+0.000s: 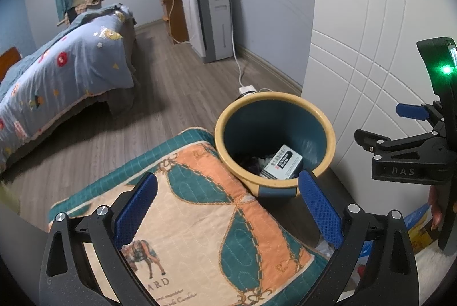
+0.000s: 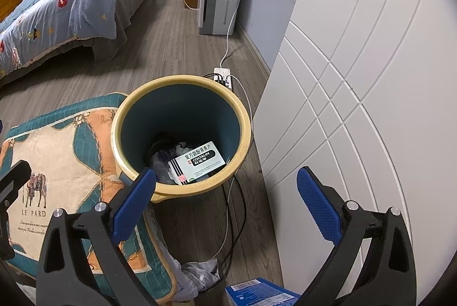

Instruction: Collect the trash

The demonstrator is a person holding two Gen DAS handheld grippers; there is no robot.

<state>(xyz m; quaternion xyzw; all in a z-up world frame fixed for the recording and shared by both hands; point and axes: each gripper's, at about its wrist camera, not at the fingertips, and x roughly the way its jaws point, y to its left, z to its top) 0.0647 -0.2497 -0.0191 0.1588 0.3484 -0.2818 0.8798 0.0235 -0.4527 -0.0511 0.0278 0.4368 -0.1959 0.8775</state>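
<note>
Both tools are spread wide and hold nothing. The left tool (image 1: 225, 197) hangs over a quilted cushion (image 1: 200, 220); the right tool (image 2: 225, 191) hangs over the near rim of the trash bin (image 2: 182, 83). A medicine box (image 2: 197, 161) lies inside the bin, on other trash. Cables (image 2: 231, 220) run on the floor beside the bin, near a white cabinet (image 2: 357, 77).

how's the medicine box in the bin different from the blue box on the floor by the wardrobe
The medicine box is white and pale green with a black label; the blue box is blue with a white barcode sticker. The medicine box lies tilted inside the bin on other trash; the blue box sits on the floor outside it, at the foot of the wardrobe, cut off by the frame edge. Both are printed cardboard boxes, and neither is held by a gripper.
</note>
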